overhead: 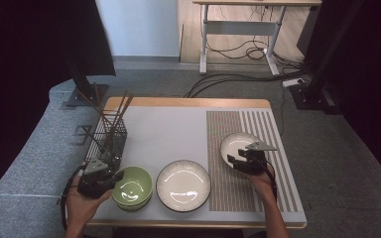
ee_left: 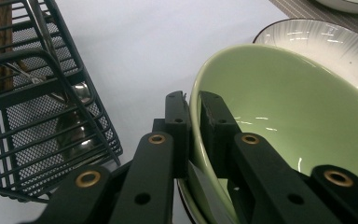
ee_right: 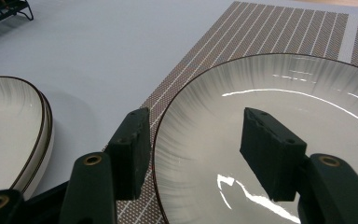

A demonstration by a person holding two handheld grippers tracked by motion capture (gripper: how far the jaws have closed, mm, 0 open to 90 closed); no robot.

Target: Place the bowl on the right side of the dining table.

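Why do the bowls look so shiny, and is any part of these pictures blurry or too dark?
High view: bright glare patches sit in the green bowl and the middle plate, while the room's edges fall into deep shadow. Left gripper view: the left tool near the lens is slightly soft; thin glare streaks cross the bowl. Right gripper view: white streaks of light reflect off the right plate, and the jaws are dim.

One green bowl (overhead: 132,187) sits near the desk's front left corner — a second rim shows just beneath it. Two white ribbed plates — one (overhead: 183,185) at the front edge, one (overhead: 239,147) on the single striped placemat (overhead: 248,163). One black wire cutlery basket (overhead: 110,137) at the left edge.
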